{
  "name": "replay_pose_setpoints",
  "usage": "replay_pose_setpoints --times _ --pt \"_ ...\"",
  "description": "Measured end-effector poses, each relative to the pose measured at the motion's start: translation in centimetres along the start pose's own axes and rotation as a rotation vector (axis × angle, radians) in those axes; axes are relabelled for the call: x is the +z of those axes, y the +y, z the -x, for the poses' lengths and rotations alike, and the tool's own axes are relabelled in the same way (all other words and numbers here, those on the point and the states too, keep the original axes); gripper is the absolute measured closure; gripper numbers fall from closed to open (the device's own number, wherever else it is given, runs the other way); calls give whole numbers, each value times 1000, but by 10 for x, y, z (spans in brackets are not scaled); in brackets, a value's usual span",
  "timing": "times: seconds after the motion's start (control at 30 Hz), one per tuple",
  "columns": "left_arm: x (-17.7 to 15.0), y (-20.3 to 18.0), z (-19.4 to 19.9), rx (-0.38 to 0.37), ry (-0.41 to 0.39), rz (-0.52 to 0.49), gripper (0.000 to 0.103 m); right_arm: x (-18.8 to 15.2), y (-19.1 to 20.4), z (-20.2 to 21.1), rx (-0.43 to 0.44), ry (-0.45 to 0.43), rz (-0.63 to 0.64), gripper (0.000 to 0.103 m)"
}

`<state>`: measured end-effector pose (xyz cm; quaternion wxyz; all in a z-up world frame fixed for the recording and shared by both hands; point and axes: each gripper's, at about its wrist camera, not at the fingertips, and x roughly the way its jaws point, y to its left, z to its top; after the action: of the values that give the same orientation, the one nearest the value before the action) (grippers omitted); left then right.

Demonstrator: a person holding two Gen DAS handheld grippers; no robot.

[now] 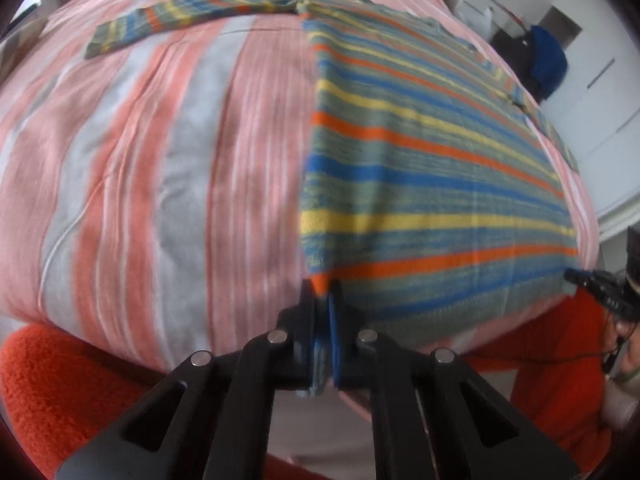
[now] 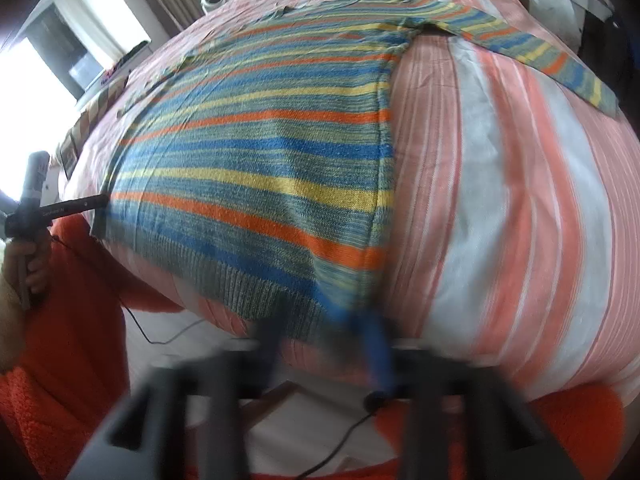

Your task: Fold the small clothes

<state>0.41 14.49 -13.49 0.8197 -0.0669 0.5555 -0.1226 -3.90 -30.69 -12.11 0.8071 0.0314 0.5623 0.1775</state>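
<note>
A knitted sweater (image 1: pixel 420 184) striped blue, yellow, orange and grey-green lies flat on a pink and white striped bedspread (image 1: pixel 160 160), one sleeve (image 1: pixel 180 20) stretched out to the far left. My left gripper (image 1: pixel 323 288) is shut on the hem corner at the near bed edge. My right gripper (image 1: pixel 580 276) shows at the other hem corner. In the right wrist view the sweater (image 2: pixel 260 168) fills the left half and its sleeve (image 2: pixel 540 60) runs to the far right. The right gripper (image 2: pixel 332 328) is blurred, with the hem corner between its fingers. The left gripper (image 2: pixel 102 200) touches the far hem corner.
A person's orange fleece sleeves (image 1: pixel 60 380) (image 2: pixel 80 340) lie below the bed edge, and a hand (image 2: pixel 32 264) grips the left tool. A thin cable (image 2: pixel 160 336) hangs by the mattress. White cabinets (image 1: pixel 600 80) and a blue object (image 1: pixel 548 64) stand beyond the bed.
</note>
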Motion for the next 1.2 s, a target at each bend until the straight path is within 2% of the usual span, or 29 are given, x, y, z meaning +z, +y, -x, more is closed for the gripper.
replay_pose_setpoints --times 0.1,0.23,0.33,0.37,0.43,0.57,0.6,0.67,0.7,0.73,0.8,0.83,0.87,0.9,0.93,1.0,1.03,1.1,1.2 --pt "-8 -2 13 -78 11 3 102 0 -3 11 21 -7 -28 98" --pt "-24 -4 39 -127 46 -32 102 -3 1 49 37 -11 7 99" --pt "-22 3 32 -85 70 -22 102 -6 5 58 35 12 12 99" --pt "-19 8 21 -58 83 2 101 -7 4 51 29 20 10 99" --pt "-15 14 0 -58 129 50 99 -6 -3 34 17 38 -11 99" --pt "-16 4 -16 8 151 39 91 -9 -15 1 9 64 -63 98" --pt "-19 0 -13 25 154 24 86 -10 -20 -1 16 63 -90 97" --pt "-23 -7 -10 60 160 18 63 -13 -26 -2 17 69 -124 83" --pt "-26 -7 -5 83 158 26 56 -17 -29 0 3 77 -134 73" --pt "-27 -8 -3 97 148 33 55 -22 -33 4 -11 83 -137 62" --pt "-29 -9 16 114 86 47 52 -30 -39 15 -56 80 -147 55" --pt "-27 -9 28 115 37 53 48 -32 -42 21 -79 65 -153 55" --pt "-25 -10 36 116 -3 57 38 -33 -45 30 -106 39 -164 55" --pt "-19 -11 48 122 -71 63 29 -33 -48 41 -136 -5 -178 54" --pt "-11 -12 58 135 -144 72 26 -32 -50 50 -161 -49 -188 48" --pt "6 -9 66 163 -239 102 16 -24 -56 71 -230 -192 -213 36" --pt "10 -4 68 165 -263 114 15 -20 -58 77 -261 -251 -225 32" --pt "29 4 65 174 -334 158 15 -6 -64 83 -305 -395 -256 32" --pt "51 22 50 210 -406 203 15 12 -69 72 -329 -485 -277 32"
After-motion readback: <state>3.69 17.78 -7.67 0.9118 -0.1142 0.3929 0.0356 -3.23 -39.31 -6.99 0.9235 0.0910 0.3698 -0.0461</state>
